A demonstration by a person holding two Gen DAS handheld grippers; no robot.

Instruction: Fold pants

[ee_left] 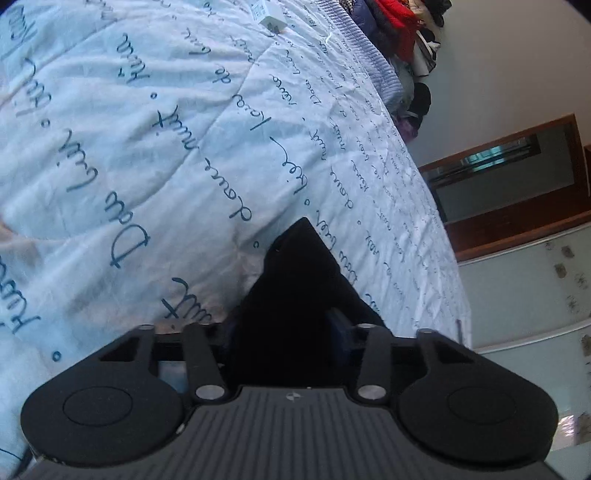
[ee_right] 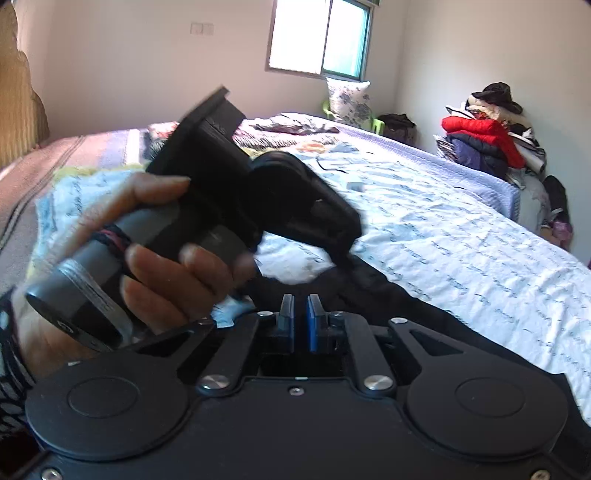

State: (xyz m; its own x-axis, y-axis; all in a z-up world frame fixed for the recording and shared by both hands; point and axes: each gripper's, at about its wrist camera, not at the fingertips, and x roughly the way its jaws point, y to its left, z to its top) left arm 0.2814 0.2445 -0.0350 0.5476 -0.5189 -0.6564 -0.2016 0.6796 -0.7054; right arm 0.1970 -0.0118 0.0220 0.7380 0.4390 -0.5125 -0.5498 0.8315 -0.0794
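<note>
The black pants [ee_left: 295,295] fill the space between my left gripper's [ee_left: 291,332] jaws, which are shut on the cloth; a pointed corner sticks up past the hidden fingertips. In the right wrist view the pants [ee_right: 388,295] lie dark across the white printed bedspread [ee_right: 461,236]. My right gripper [ee_right: 300,321] has its blue pads [ee_right: 314,321] nearly closed with a thin gap, nothing between them, just above the pants. The other hand-held gripper [ee_right: 303,206] is held by a hand [ee_right: 166,266] at the left, pinching the pants.
The bedspread [ee_left: 147,147] with dark script covers a wide bed. A small white box [ee_left: 267,16] lies on it far away. A pile of clothes [ee_right: 491,136] stands by the wall at the right. A pillow [ee_right: 349,98] sits under the window.
</note>
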